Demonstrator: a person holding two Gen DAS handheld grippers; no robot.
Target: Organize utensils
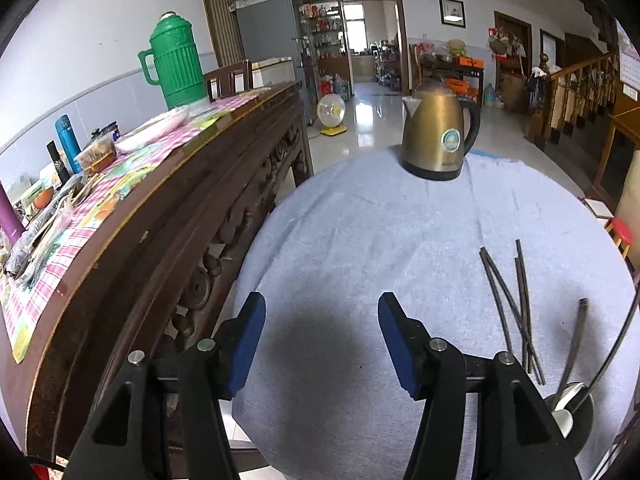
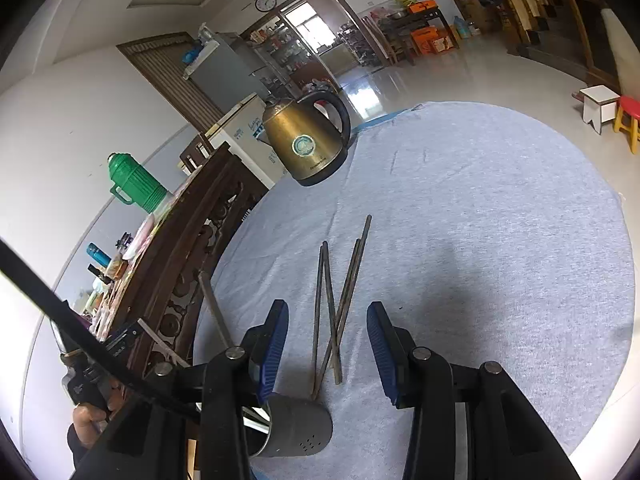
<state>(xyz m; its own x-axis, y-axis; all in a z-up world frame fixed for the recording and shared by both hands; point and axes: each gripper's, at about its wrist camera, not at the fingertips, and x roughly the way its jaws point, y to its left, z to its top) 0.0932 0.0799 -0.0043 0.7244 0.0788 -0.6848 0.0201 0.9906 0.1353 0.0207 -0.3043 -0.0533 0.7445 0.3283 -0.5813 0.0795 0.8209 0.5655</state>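
Several dark chopsticks [image 2: 334, 312] lie crossed on the light blue cloth [image 2: 500, 240] of the round table, straight ahead of my right gripper [image 2: 327, 354], which is open and empty above them. A grey metal utensil cup [image 2: 298, 428] lies on its side below the left finger, with utensil handles [image 2: 216, 312] sticking out of it. In the left wrist view the chopsticks [image 1: 516, 304] lie to the right and the cup [image 1: 572, 410] with spoons sits at the lower right. My left gripper [image 1: 322, 340] is open and empty over bare cloth.
A brass electric kettle [image 1: 436, 136] stands at the table's far side. A carved dark wooden sideboard [image 1: 180, 208] with a green thermos [image 1: 176, 64] and clutter runs along the left. Stools [image 2: 616, 116] stand on the floor to the right.
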